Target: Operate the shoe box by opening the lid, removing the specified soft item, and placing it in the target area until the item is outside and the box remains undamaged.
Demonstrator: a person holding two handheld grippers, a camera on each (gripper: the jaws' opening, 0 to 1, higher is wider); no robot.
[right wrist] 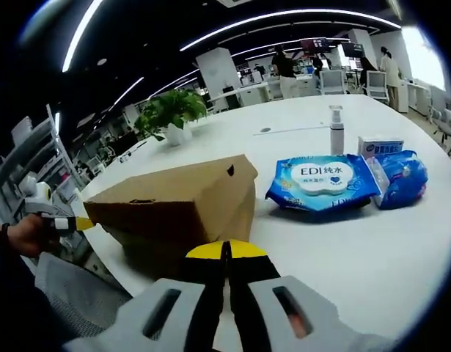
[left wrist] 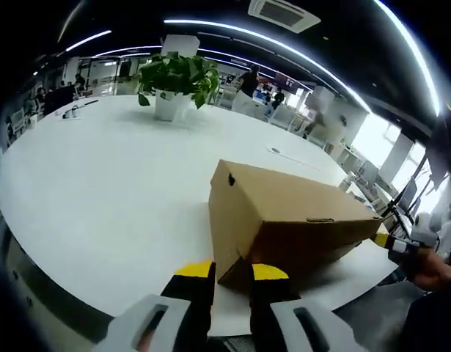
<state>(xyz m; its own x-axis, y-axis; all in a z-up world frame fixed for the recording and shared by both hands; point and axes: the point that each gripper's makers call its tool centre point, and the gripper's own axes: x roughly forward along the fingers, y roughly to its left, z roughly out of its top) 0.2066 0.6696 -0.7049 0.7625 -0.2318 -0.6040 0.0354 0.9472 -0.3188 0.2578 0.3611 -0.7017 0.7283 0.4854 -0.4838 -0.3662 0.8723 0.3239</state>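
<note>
A brown cardboard shoe box [left wrist: 284, 220] lies with its lid down on the white round table [left wrist: 100, 191]. My left gripper [left wrist: 232, 270] is open, its yellow tips on either side of the box's near bottom corner. At the box's far end a hand holds my right gripper [left wrist: 390, 242] against it. In the right gripper view the box [right wrist: 181, 202] lies just ahead, and my right gripper [right wrist: 225, 251] is shut, tips pressed together at the box's lower edge. The left gripper [right wrist: 71, 222] touches the box's left end.
To the right of the box lie a blue wet-wipes pack [right wrist: 313, 180], a blue bag [right wrist: 401, 176], a small white carton [right wrist: 379, 145] and a spray bottle [right wrist: 336, 130]. A potted plant [left wrist: 177, 77] stands at the table's far side. The table edge is close below.
</note>
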